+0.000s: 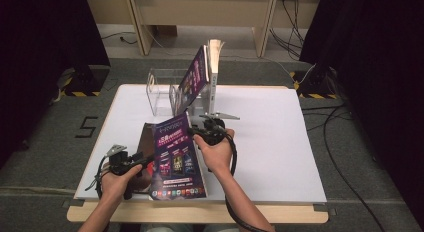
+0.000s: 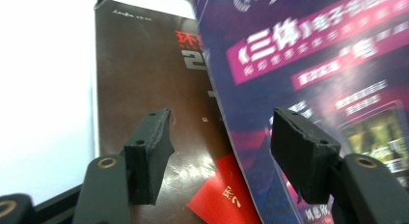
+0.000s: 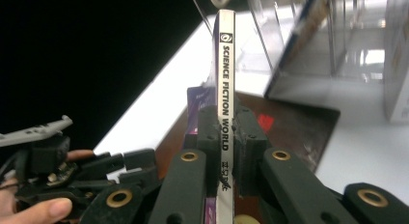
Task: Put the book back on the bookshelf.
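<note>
Purple magazine (image 1: 176, 159) pinched at spine by right gripper (image 3: 225, 137), tilted up off brown book (image 1: 146, 142) lying at 6 o'clock on white table (image 1: 280, 142). Left gripper (image 2: 219, 156) spread, gripping nothing. Judged mid-transfer: two volumes already in clear acrylic rack (image 1: 160, 94) at 12 o'clock; magazine and book left. Spine reads "SCIENCE FICTION WORLD"; cover shows "三体".

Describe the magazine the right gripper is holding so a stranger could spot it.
On the white table, in front of the clear acrylic rack, the right gripper pinches a purple glossy magazine by its spine. Unlike the dark brown book beneath it, it is lifted at an angle.
</note>
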